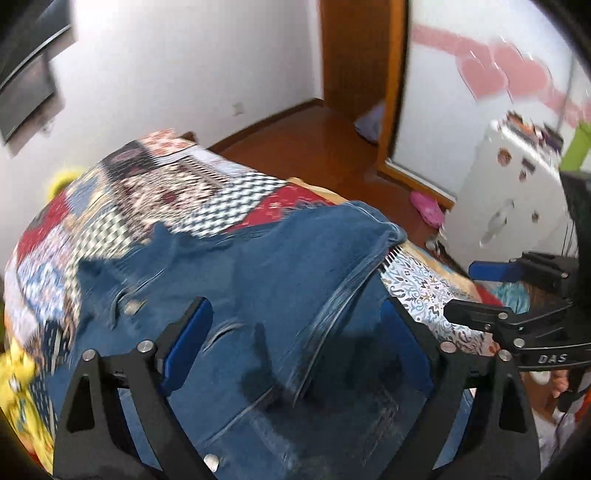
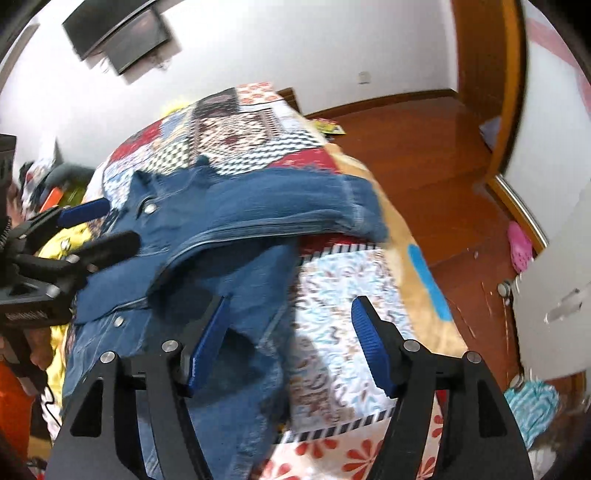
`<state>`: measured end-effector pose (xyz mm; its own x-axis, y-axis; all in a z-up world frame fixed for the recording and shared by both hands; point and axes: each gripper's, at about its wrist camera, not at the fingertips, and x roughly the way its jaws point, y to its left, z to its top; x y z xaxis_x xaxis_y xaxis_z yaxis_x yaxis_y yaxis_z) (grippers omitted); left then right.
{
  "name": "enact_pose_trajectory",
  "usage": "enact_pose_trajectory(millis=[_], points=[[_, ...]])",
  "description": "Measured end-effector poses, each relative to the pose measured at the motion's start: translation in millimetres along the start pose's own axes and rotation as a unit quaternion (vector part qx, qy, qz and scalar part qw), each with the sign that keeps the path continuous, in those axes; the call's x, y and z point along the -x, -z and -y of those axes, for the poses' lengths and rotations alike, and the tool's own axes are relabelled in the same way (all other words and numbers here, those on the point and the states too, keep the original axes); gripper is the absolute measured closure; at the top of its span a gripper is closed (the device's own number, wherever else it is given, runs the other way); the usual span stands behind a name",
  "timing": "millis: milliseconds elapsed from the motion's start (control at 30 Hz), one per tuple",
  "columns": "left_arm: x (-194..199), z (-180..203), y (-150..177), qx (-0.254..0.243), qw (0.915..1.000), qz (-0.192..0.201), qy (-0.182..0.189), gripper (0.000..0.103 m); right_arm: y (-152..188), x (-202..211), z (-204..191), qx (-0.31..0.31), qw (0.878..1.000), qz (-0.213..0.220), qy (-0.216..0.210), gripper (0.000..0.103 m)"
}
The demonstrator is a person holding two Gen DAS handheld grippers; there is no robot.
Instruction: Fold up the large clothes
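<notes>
The work surface is a bed covered by a multicoloured patchwork quilt with floral, checked and red panels. The room has white walls, a glossy reddish-brown wooden floor, a wooden door frame and a dark wall-mounted screen. A white cabinet stands beside the bed, with a pink slipper on the floor near it.

The blue denim jacket with metal snap buttons lies partly folded across the quilt, one layer doubled over another.

The left gripper is spread wide above the denim, gripping nothing. The right gripper is also parted and empty, positioned over the jacket's edge and the quilt.
</notes>
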<state>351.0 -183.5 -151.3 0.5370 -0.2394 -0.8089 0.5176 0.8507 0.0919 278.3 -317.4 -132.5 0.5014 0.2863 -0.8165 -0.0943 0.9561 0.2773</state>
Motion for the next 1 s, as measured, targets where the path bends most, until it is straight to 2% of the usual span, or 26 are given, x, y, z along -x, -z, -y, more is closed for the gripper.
enact_pose_trajectory(millis=[133, 233, 267, 367, 433, 533, 700, 800, 867, 1000], points=[[-39.7, 20.8, -7.2, -0.048, 0.9983, -0.033, -0.009, 0.031, -0.7, -15.1, 14.6, -0.025, 1.0, -0.012, 0.0, 0.038], [-65.3, 26.2, -7.1, -0.063, 0.9963, -0.057, -0.009, 0.044, -0.5, -30.9, 16.9, -0.037, 0.999, -0.025, -0.008, 0.038], [-72.6, 26.6, -7.0, -0.064, 0.9959, -0.064, -0.002, 0.053, 1.0, -30.9, 19.6, -0.038, 0.999, -0.027, -0.012, 0.038], [-79.8, 18.2, -8.3, -0.042, 0.9966, -0.068, 0.016, 0.07, 3.5, -42.7, 18.7, -0.042, 0.998, -0.038, -0.022, 0.038], [-71.5, 6.4, -11.7, -0.01, 0.9976, -0.055, 0.039, 0.078, 5.5, -51.7, 17.9, -0.041, 0.998, -0.049, -0.024, 0.038], [-51.0, -5.3, -18.0, 0.015, 0.9982, -0.022, 0.054, 0.091, 9.2, -59.4, 14.7, -0.026, 0.998, -0.056, -0.019, 0.037], [-0.9, -33.2, -26.7, 0.055, 0.9968, 0.039, 0.043, 0.094, 12.2, -59.5, 7.8, 0.008, 0.998, -0.057, 0.001, 0.034], [25.9, -58.0, -17.5, 0.079, 0.9946, 0.064, 0.017, 0.095, 14.3, -58.2, 4.7, 0.021, 0.998, -0.059, 0.007, 0.033], [37.4, -75.8, -1.5, 0.1, 0.9928, 0.066, 0.004, 0.095, 14.6, -57.2, 4.5, 0.022, 0.998, -0.06, 0.007, 0.033], [43.4, -96.9, 43.4, 0.119, 0.9911, 0.047, -0.036, 0.094, 14.1, -56.0, 7.2, 0.011, 0.998, -0.065, -0.003, 0.033]])
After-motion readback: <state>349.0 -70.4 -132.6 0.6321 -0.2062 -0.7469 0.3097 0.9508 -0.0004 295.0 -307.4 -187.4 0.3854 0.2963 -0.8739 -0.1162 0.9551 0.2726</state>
